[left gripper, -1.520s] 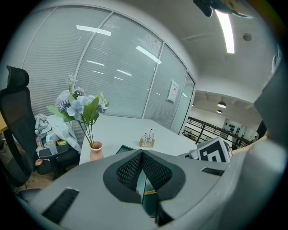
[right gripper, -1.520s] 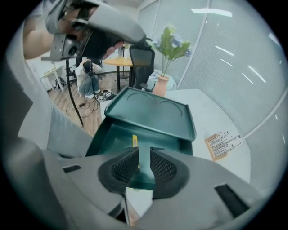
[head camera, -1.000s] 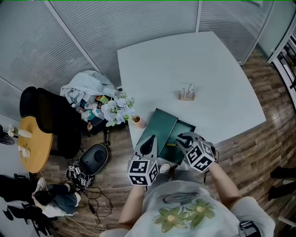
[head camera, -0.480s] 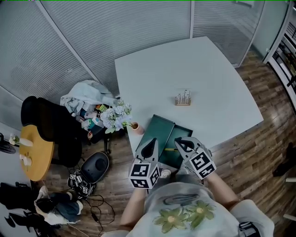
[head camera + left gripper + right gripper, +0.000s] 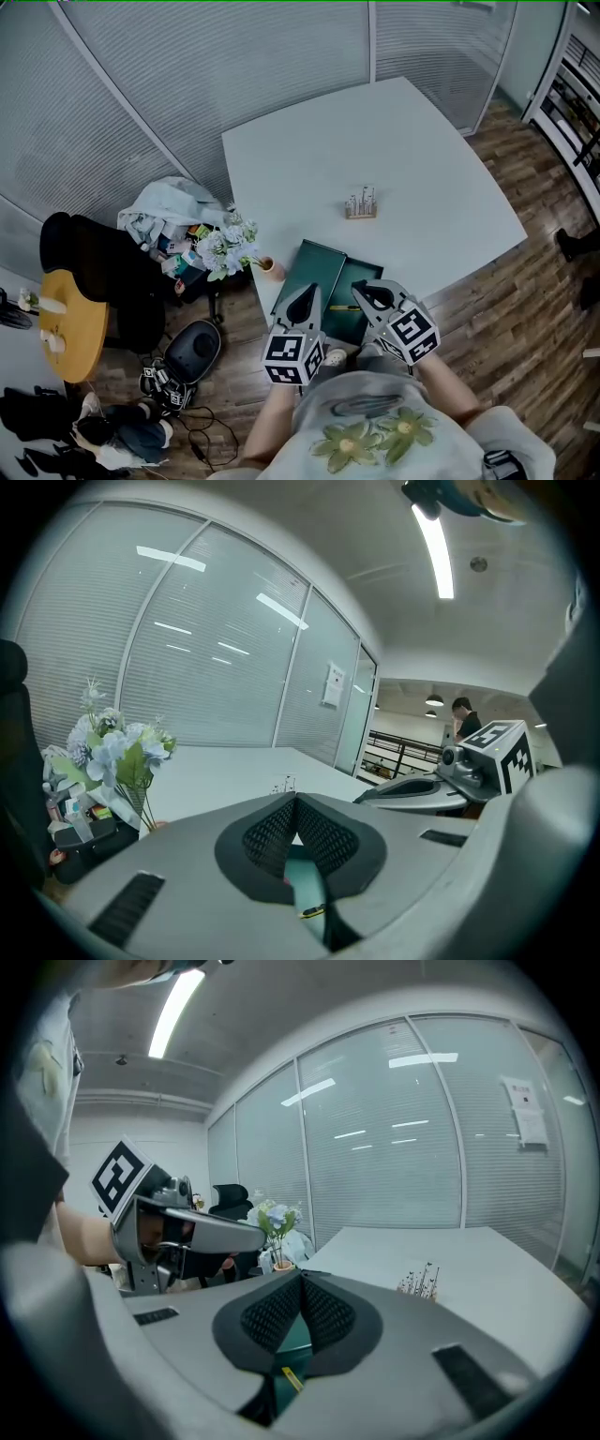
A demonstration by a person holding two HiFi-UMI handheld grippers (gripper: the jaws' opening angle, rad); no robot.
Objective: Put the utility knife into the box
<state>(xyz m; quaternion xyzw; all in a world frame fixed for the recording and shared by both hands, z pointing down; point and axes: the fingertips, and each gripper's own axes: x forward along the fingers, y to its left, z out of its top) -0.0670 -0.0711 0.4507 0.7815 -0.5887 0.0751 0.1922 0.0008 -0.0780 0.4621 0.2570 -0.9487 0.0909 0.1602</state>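
Observation:
A dark green box [image 5: 317, 269] lies open at the table's near edge, by the person's body. A thin yellow utility knife [image 5: 345, 307] lies inside it, between the two grippers. My left gripper [image 5: 302, 298] hangs over the box's left half and my right gripper [image 5: 366, 294] over its right half. Both sets of jaws meet at the tips with nothing held. In the left gripper view [image 5: 293, 799] a bit of the yellow knife [image 5: 312, 912] shows below the pads. The right gripper view [image 5: 302, 1277] shows the knife [image 5: 292, 1379] and green box beneath.
A small wooden holder [image 5: 360, 204] with white pieces stands mid-table on the white table [image 5: 375, 141]. A flower bunch [image 5: 228, 248] in a pink pot [image 5: 272, 270] sits at the table's left corner. Bags [image 5: 169, 211], a black chair [image 5: 94, 262] and a yellow round table [image 5: 66, 323] crowd the floor at left.
The head view has shifted, so the table sits a little higher and further left. Both grippers stay shut over the box, almost where they were.

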